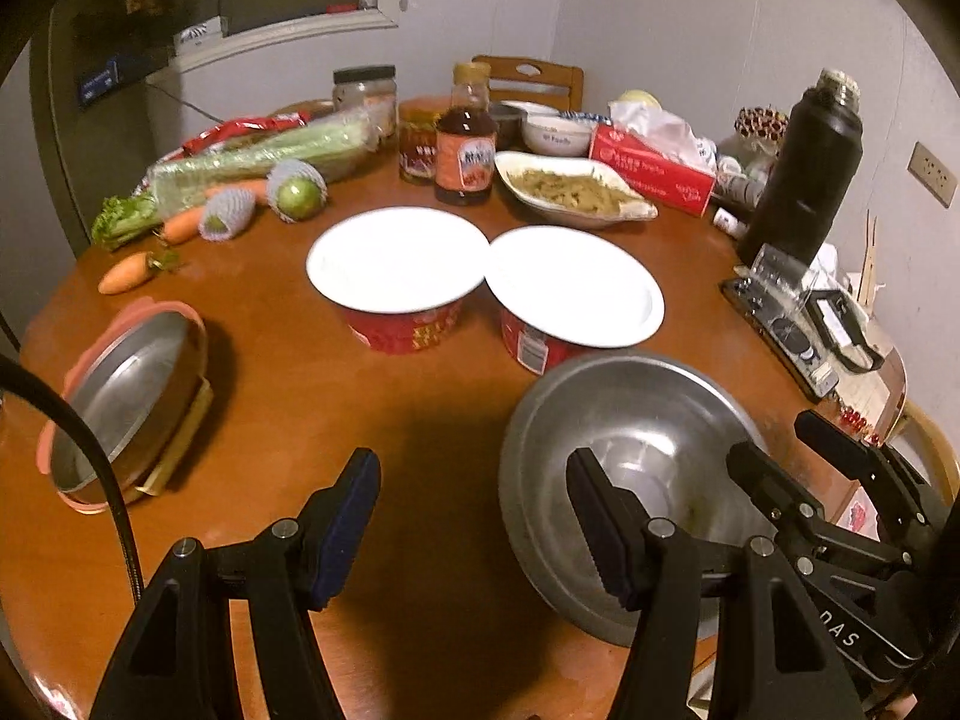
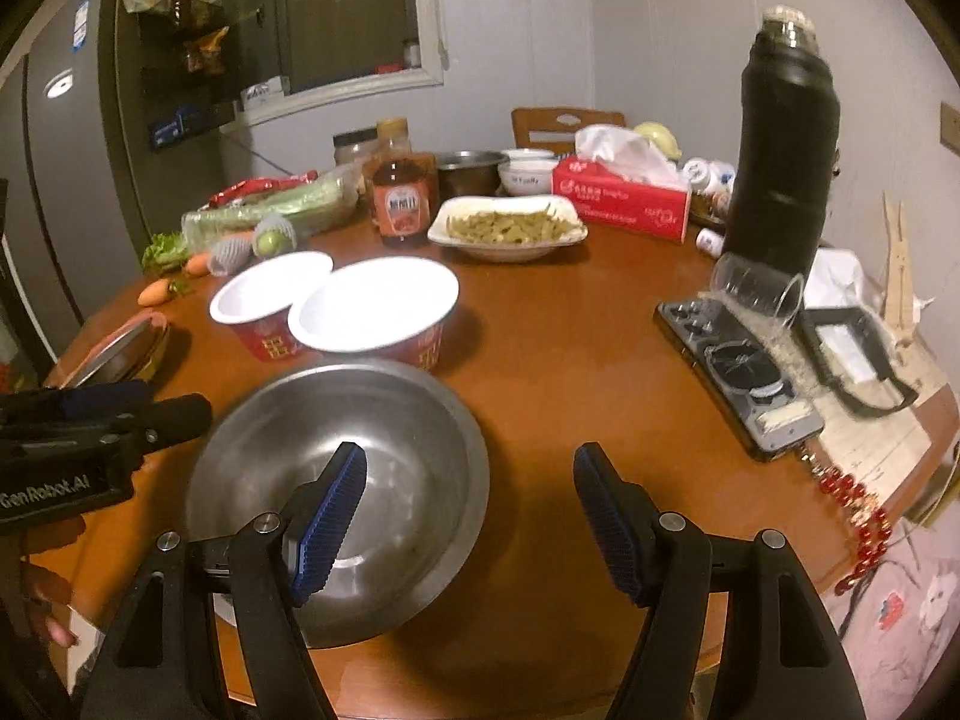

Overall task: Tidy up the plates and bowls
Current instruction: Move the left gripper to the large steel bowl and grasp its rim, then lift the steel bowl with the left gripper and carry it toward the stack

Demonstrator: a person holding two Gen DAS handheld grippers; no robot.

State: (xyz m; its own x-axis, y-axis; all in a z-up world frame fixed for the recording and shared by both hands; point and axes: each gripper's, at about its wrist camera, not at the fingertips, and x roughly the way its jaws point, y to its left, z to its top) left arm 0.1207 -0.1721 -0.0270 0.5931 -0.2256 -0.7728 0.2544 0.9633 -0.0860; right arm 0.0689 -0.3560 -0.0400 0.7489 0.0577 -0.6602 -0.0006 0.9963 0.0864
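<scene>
Steel bowl (image 2: 342, 480) sits upright and empty on the round wooden table (image 2: 570, 360), near edge, at 6 o'clock from the two red paper bowls.

Red paper bowls (image 2: 375, 306) stand side by side at table centre, rims touching or nearly, white insides up, both empty as far as visible.

Second steel pan with pink rim (image 1: 123, 402) is at 9 o'clock from the steel bowl, tilted on its side against something under it.

Right gripper (image 2: 468, 516): jaws apart, nothing between the pads. Its left finger (image 2: 330, 516) is over the steel bowl's interior, the other over bare table at 3 o'clock of the bowl. Can't tell whether it touches the rim.

Left gripper (image 1: 474, 522): jaws apart, holding nothing. One finger (image 1: 600, 528) overlaps the steel bowl's left rim, the other over bare table at 9 o'clock.

Further out at 12 o'clock: white dish of cooked food (image 2: 510, 228), sauce bottle (image 2: 402, 192), tissue box (image 2: 624, 195). Black flask (image 2: 786, 144) at 2 o'clock. Carrots (image 1: 156, 246) and celery (image 1: 252, 165) at 10 o'clock.
</scene>
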